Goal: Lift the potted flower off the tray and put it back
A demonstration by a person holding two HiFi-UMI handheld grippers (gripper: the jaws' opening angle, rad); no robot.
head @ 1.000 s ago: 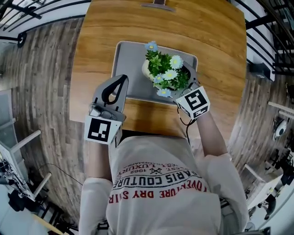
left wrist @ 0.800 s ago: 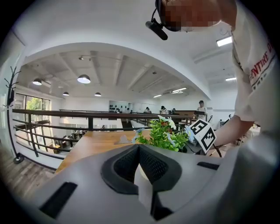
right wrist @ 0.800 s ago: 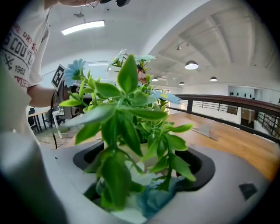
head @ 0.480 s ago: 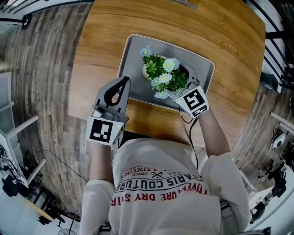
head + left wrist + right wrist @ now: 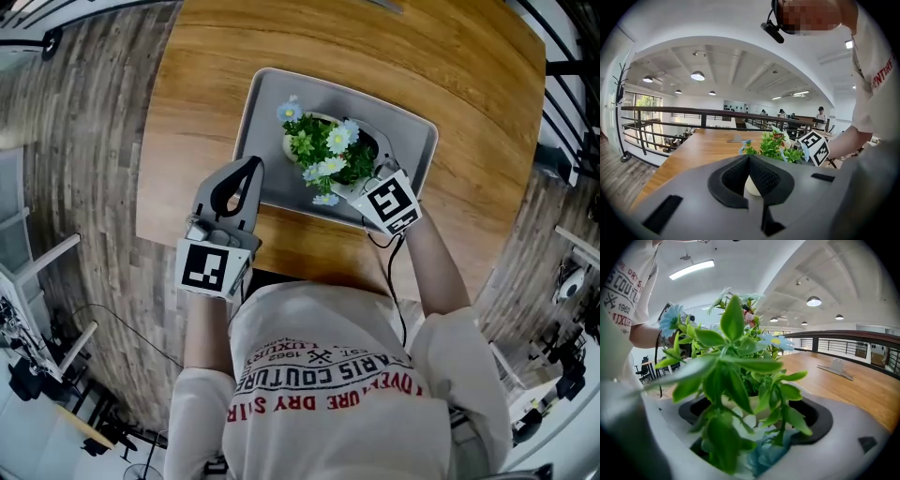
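Two grippers hang over the wooden table [image 5: 187, 112], but only one matters for the coming move. The grey tray [image 5: 267, 131] lies just ahead of both grippers, with its near edge below their tips. The potted flower [image 5: 323, 150] is over the middle of the tray, straight ahead of the right gripper [image 5: 364, 169] and between its two jaws. These jaws stand apart by the width of the cream pot [image 5: 737, 416] and press on its sides, while the leaves [image 5: 733, 324] hang in front of that gripper's camera. The pot's long axis is upright, crossing the line of the jaws.

From above I cannot say surely whether the base rests on the tray or hangs a little over it. I judge it is very near the tray floor. The move then turns only on going straight along this upright axis, without tilt.

The left gripper [image 5: 251, 164] is the farther one. Its jaws are pressed together with nothing between them, and the pot lies ahead of it and to its right, not touching.
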